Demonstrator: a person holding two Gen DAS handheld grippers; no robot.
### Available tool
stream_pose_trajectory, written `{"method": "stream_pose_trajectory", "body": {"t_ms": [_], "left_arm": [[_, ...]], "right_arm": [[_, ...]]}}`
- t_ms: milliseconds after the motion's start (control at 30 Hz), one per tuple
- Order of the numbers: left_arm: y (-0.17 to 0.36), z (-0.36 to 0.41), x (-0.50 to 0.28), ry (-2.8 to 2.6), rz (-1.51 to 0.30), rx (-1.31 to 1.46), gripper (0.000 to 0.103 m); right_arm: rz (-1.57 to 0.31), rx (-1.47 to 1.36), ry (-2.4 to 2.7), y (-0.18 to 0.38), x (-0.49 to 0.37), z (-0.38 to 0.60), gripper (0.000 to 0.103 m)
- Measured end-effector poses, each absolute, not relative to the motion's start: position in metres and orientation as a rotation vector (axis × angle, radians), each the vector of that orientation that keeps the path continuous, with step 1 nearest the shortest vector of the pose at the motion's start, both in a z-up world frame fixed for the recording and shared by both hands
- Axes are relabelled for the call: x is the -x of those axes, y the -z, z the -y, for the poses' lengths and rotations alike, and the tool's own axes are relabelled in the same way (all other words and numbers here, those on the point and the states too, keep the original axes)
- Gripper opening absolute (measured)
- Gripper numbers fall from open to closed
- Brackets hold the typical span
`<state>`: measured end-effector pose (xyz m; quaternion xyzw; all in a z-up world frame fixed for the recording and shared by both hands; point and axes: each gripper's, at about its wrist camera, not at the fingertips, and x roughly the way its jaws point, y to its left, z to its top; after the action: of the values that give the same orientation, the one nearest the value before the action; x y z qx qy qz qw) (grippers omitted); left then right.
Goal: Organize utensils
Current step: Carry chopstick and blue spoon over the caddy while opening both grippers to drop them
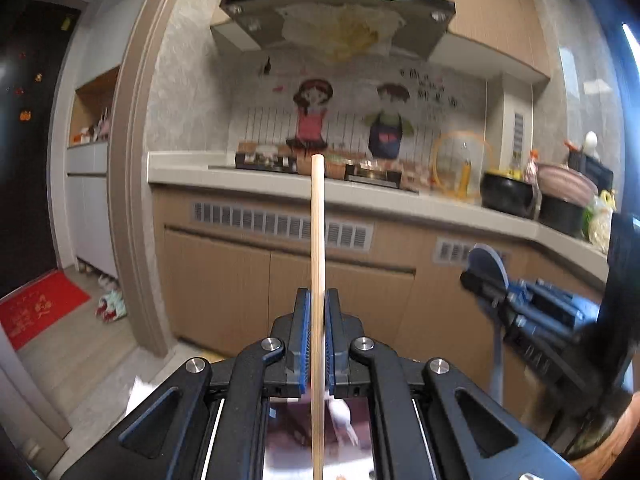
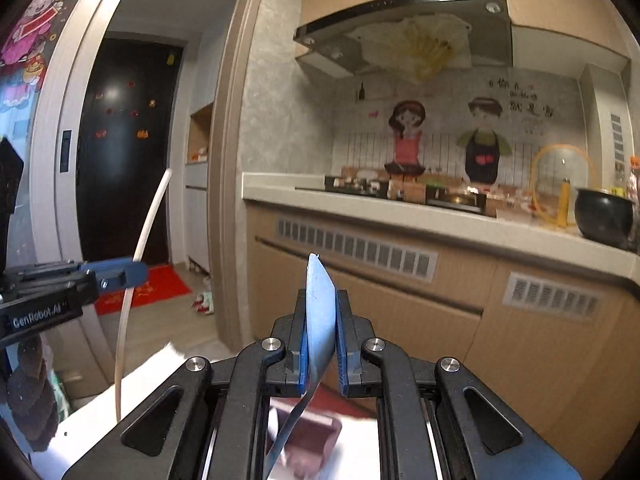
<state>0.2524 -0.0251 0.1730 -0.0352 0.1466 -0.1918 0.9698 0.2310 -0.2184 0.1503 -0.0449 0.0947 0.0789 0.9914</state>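
My left gripper is shut on a pale wooden chopstick, which stands upright between the blue pads and reaches above and below them. My right gripper is shut on a blue spoon; its flat head sticks up past the pads and its handle hangs below. In the left wrist view the right gripper shows at the right edge with the spoon's round head. The right wrist view shows the left gripper at the left edge, with the chopstick through it. Both are held in the air facing the kitchen counter.
Ahead is a light countertop with a gas stove, under a range hood. Black pots and a yellow-rimmed lid stand at its right. Wooden cabinets lie below. A doorway with a red mat is at the left.
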Motion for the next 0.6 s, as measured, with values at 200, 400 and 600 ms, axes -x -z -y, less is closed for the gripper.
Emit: {"method": "stream_pose_trajectory", "body": {"t_ms": [200,400,600], "left_arm": [[-0.149,0.038,-0.294,0.405,-0.287,0.083,0.005],[-0.114,0.043,-0.331,0.410,-0.319,0.118,0.005],[-0.074,0.048,-0.353,0.393,-0.373,0.110,0.005]], "right_arm": [[-0.167,0.163,-0.140,-0.132,-0.267,0.194,0.011],[-0.208,0.218,-0.134,-0.082,-0.312,0.179,0.011],[-0.264,0.228,-0.109,-0.041,-0.339,0.179,0.011]]}}
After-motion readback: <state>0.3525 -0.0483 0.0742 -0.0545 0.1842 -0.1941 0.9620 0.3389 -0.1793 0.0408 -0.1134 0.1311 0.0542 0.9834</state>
